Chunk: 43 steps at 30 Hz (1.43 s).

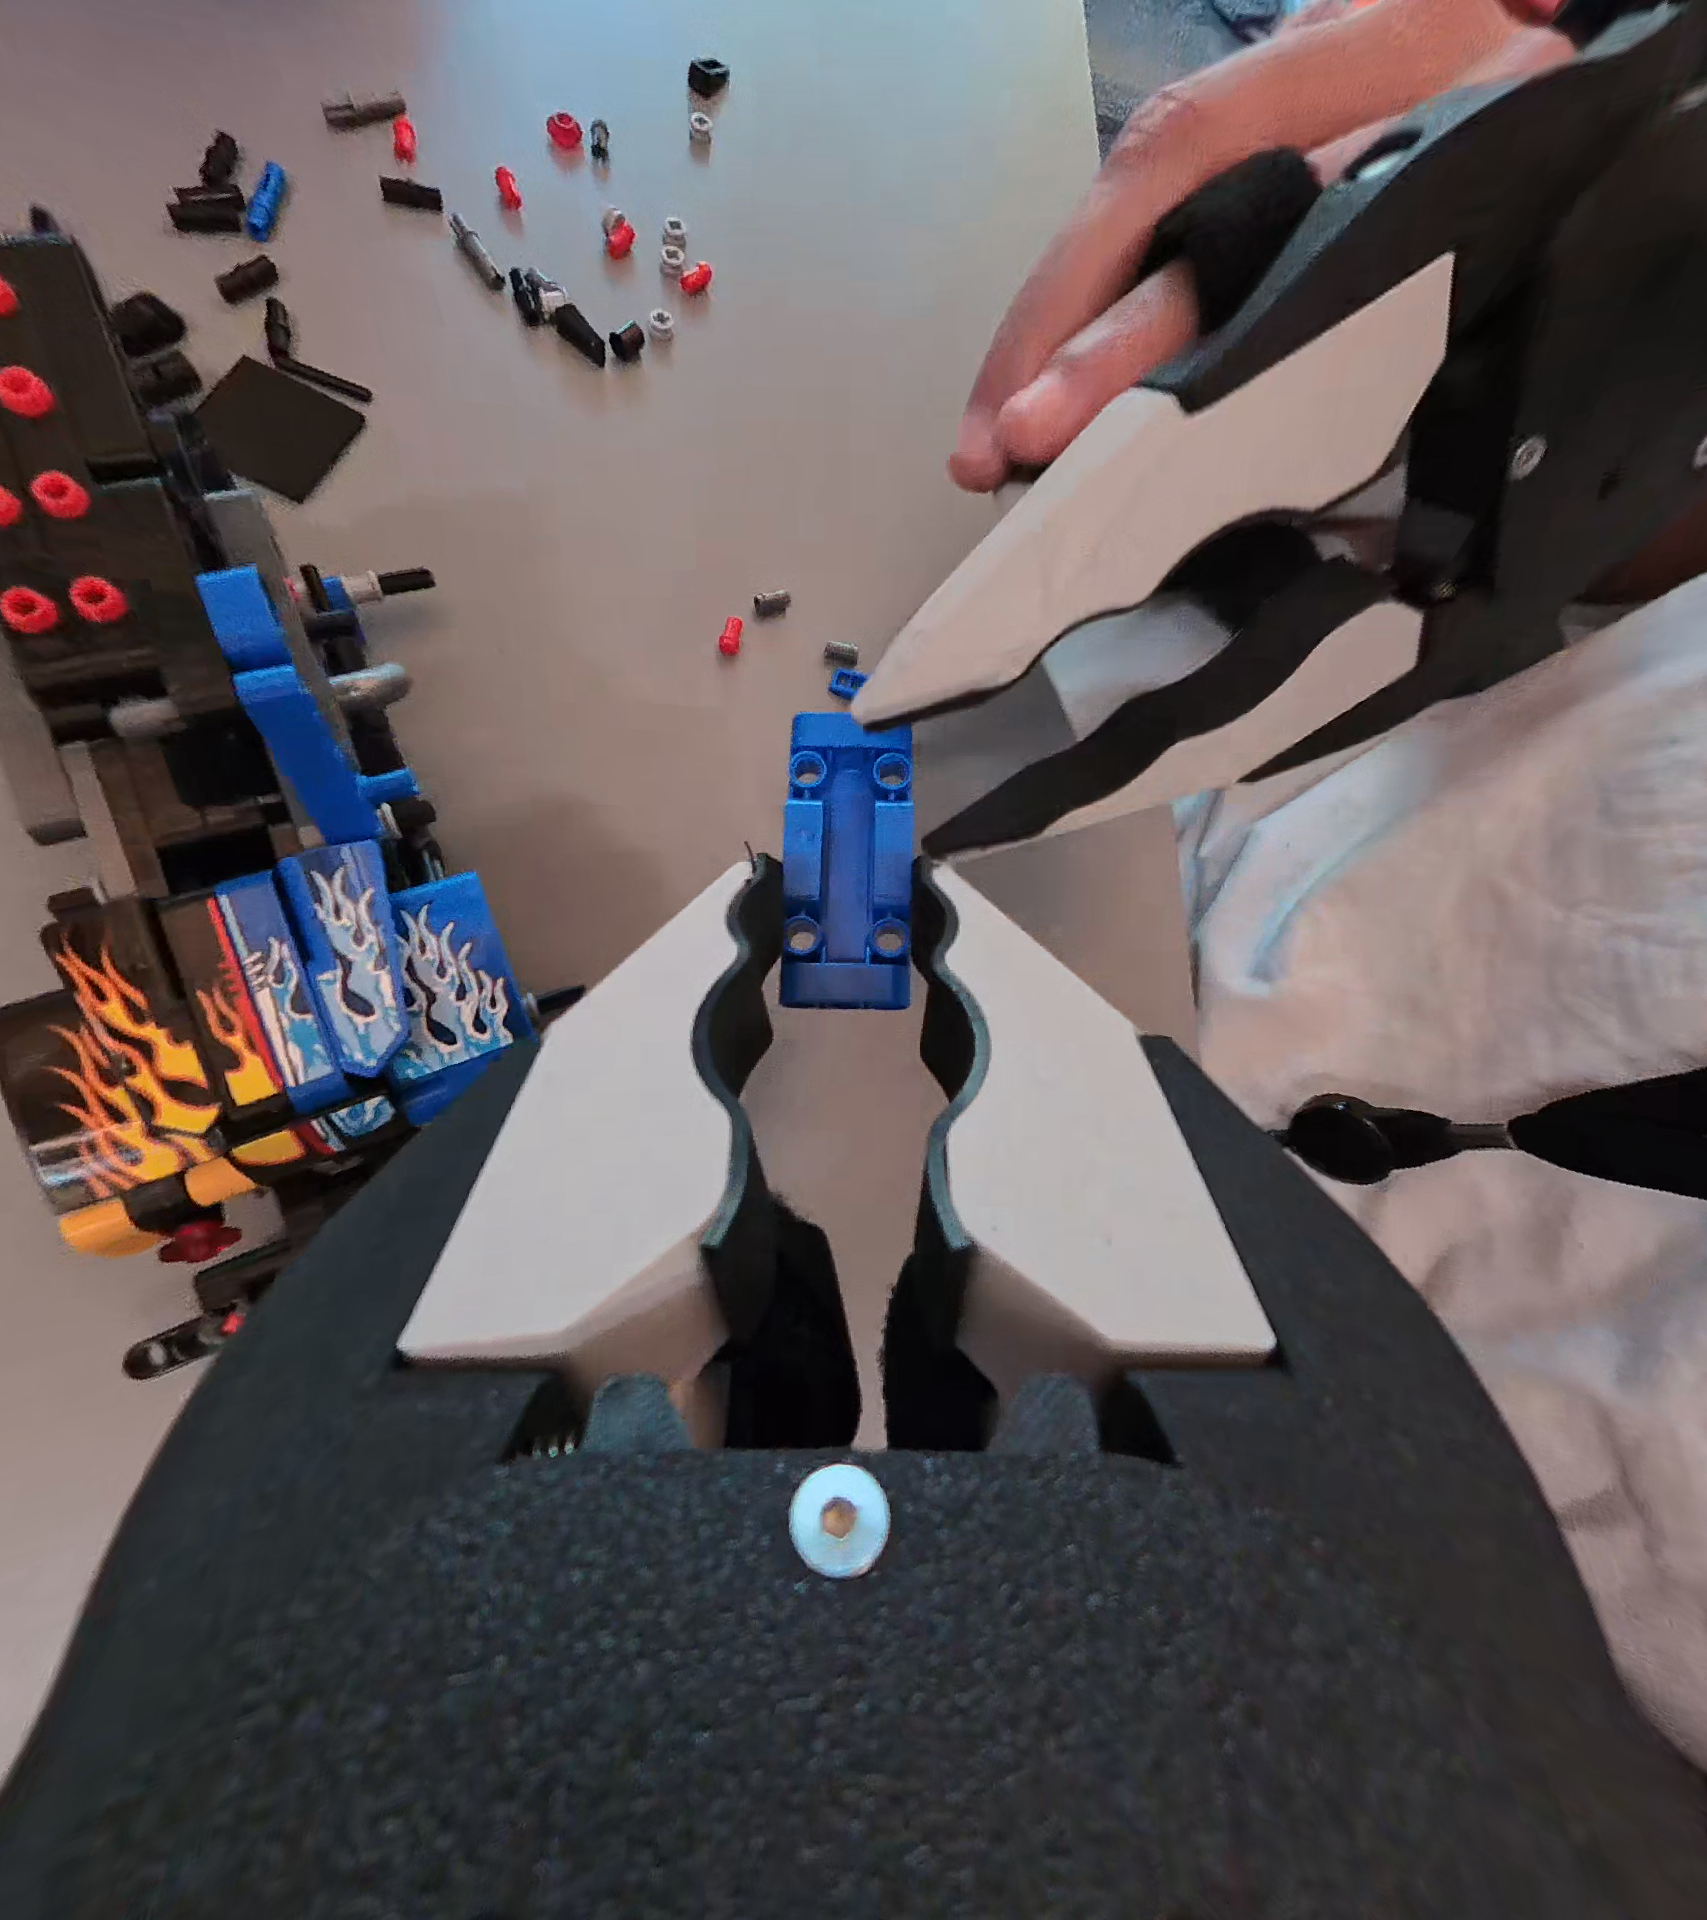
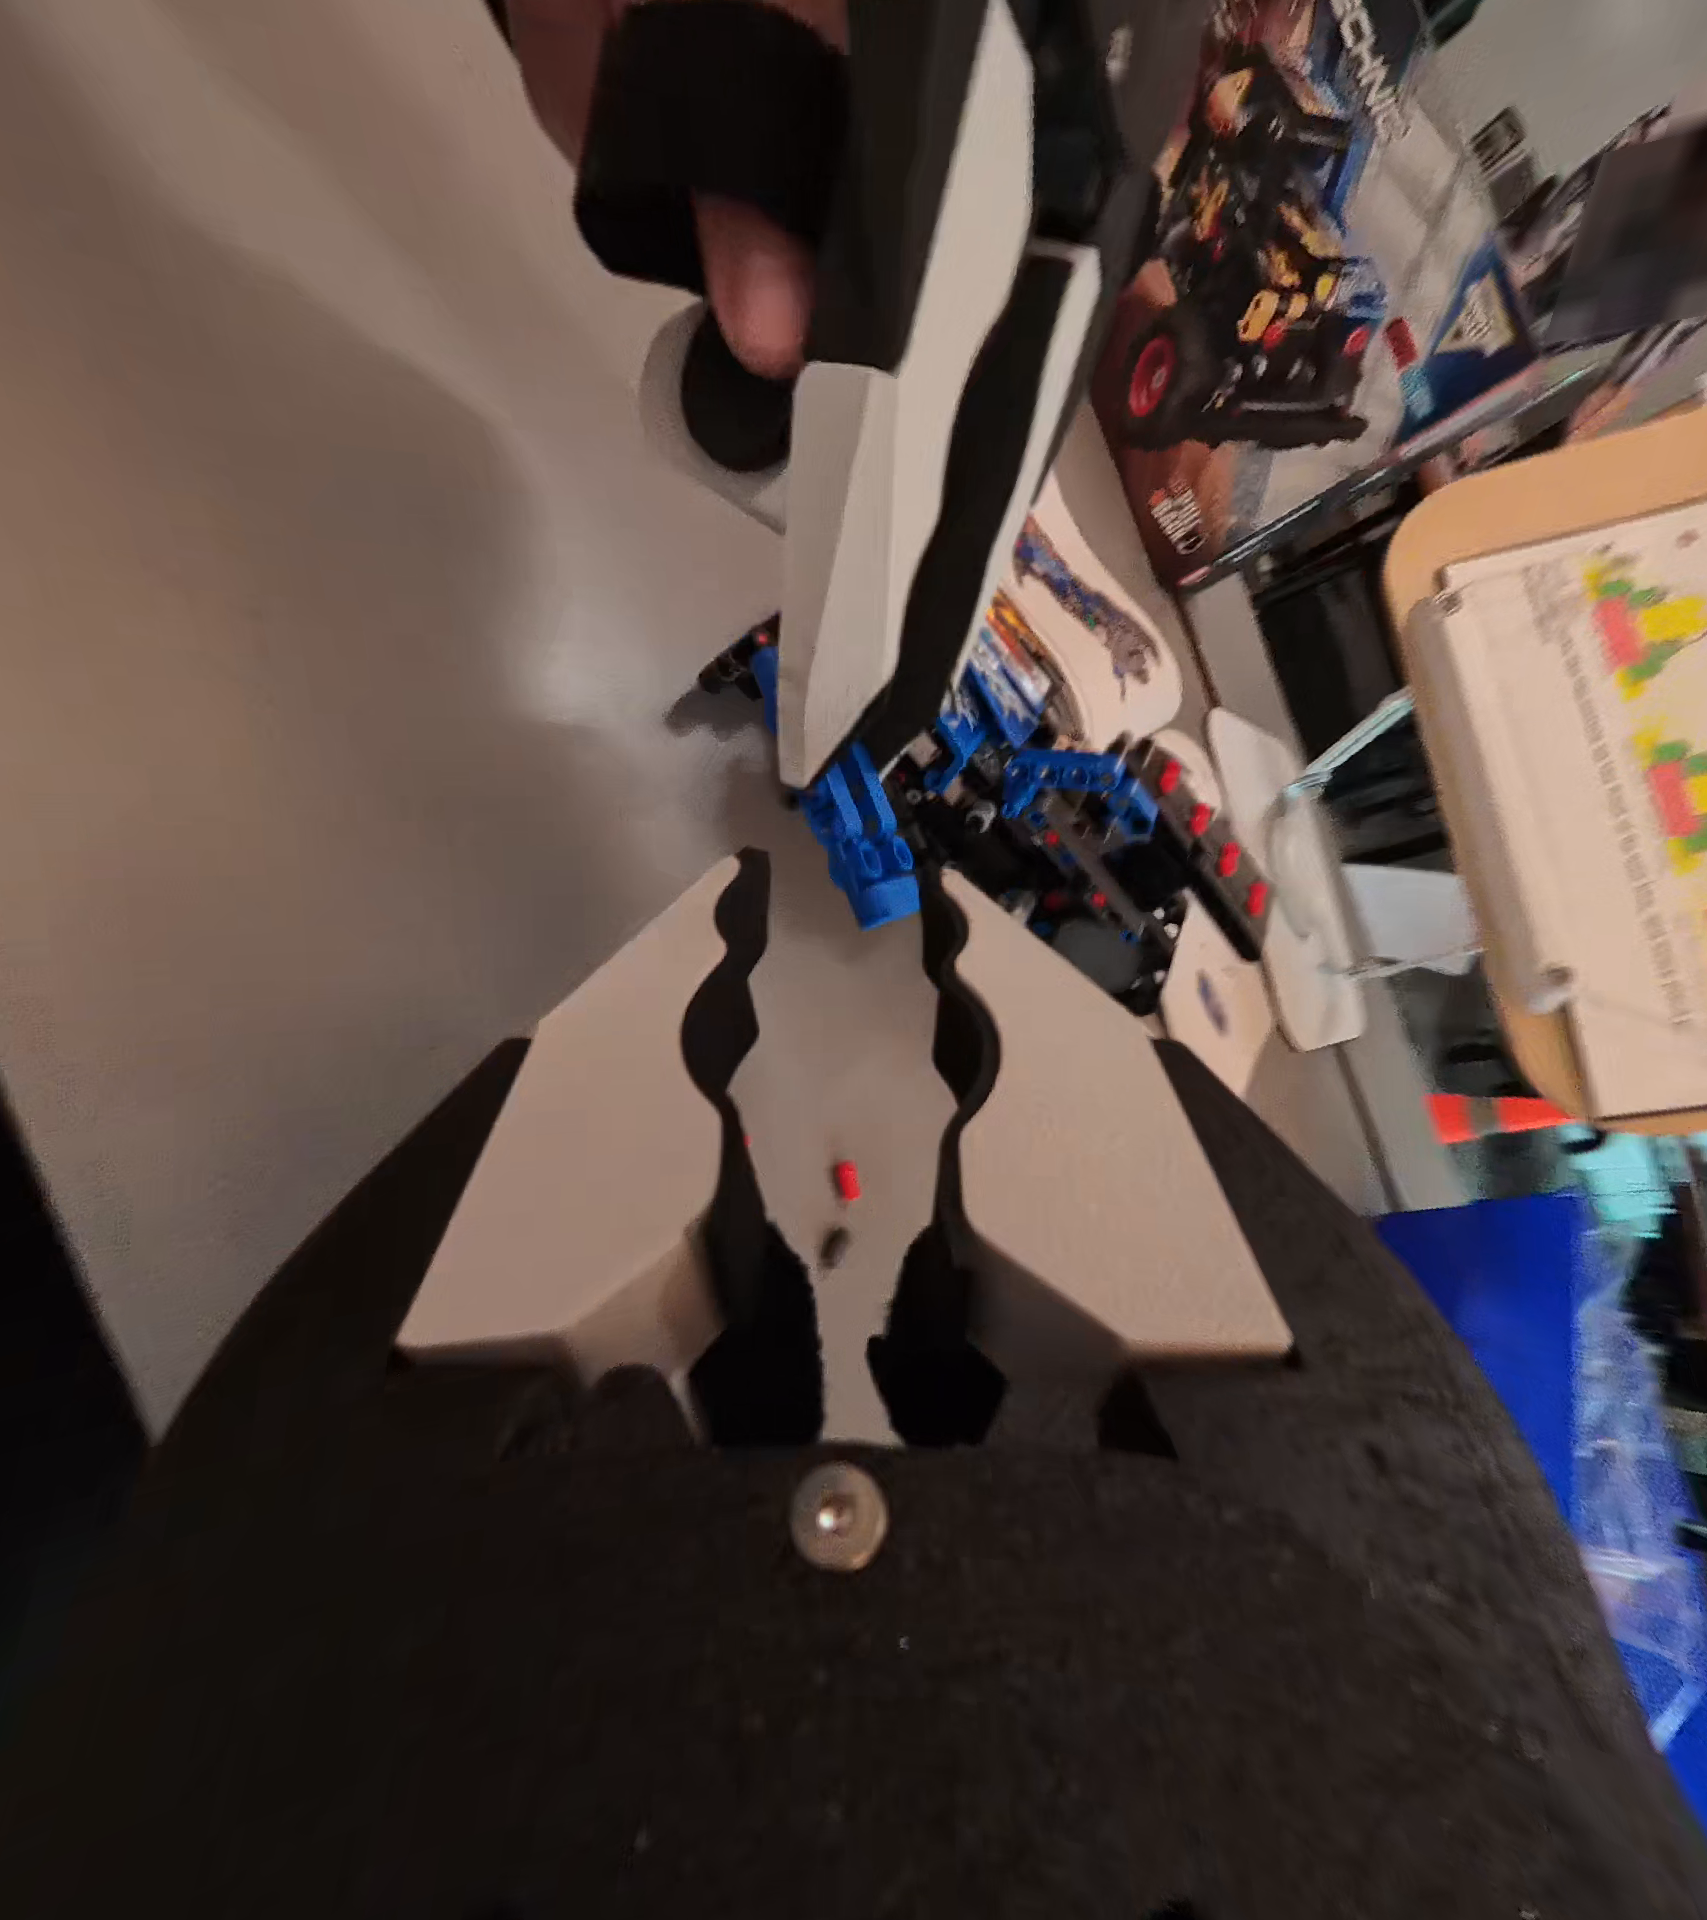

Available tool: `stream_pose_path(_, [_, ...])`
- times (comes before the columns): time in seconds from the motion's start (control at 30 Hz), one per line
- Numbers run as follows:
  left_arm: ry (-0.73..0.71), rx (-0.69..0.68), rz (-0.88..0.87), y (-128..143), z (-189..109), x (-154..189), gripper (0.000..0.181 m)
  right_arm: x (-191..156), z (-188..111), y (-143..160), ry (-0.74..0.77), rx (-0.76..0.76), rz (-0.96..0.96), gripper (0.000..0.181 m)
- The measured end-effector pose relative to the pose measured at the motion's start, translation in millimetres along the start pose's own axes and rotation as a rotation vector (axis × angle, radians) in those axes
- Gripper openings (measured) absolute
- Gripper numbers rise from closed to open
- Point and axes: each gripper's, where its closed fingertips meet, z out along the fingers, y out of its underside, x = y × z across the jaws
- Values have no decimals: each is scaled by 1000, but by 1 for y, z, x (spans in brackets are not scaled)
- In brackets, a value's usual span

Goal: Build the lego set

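While the left gripper (image 1: 844, 883) clamps the blue piece (image 1: 847, 862) mid-frame, steadying it, the right gripper (image 2: 844, 883) gapes, jaws apart, probably to add a part.

soft, even indoor light; left wrist view sharp, right wrist view motion-blurred; wide-angle bending at the edges.

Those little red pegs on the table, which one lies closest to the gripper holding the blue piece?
The lone red peg just beyond the blue piece; the rest lie scattered farther away.
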Motion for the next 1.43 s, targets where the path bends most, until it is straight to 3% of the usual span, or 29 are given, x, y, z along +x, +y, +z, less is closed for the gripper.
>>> stream_pose_path(0.03, [-16, 7, 23, -2, -2, 1, 22, 0, 4, -2, 26, -5, -37, 29])
stream_pose_path(0.1, [-51, 36, 57, -3, -5, 0, 23, -1, 6, -3, 35, 3, -28, 29])
stream_pose_path(0.17, [14, 105, -9, -4, -8, 7, 22, 3, 3, -3, 51, 30, 19, 30])
stream_pose_path(0.37, [491, 429, -434, -33, -37, 27, 22, 31, -11, -8, 222, 115, 27, 32])
stream_pose_path(0.5, [702, 600, -631, -44, -51, 27, 22, 30, -10, -26, 144, 244, 207, 49])
stream_pose_path(0.6, [787, 603, -674, -44, -49, 34, 22, 35, -15, -45, 94, 357, 310, 55])
stream_pose_path(0.67, [832, 586, -672, -43, -48, 41, 22, 32, -20, -56, -20, 442, 378, 56])
stream_pose_path(0.77, [921, 483, -645, -35, -42, 60, 22, 18, -35, -59, -253, 552, 451, 44])
stream_pose_path(0.8, [954, 414, -630, -29, -38, 69, 22, 11, -40, -58, -330, 573, 450, 33])
stream_pose_path(0.97, [937, 316, -593, -16, -22, 79, 23, -16, -55, -55, -501, 619, 384, 10])
stream_pose_path(1.1, [856, 372, -526, -20, -22, 70, 18, -13, -49, -48, -605, 584, 567, 7])
stream_pose_path(1.17, [788, 432, -429, -27, -28, 67, 25, -7, -48, -45, -666, 607, 693, 7])
stream_pose_path(1.33, [363, 582, -3, -32, -40, 41, 50, 15, -54, -46, -899, 695, 1135, 7])
stream_pose_path(1.43, [61, 479, 416, -12, -25, 36, 50, 35, -62, -47, -1104, 797, 1426, 6])
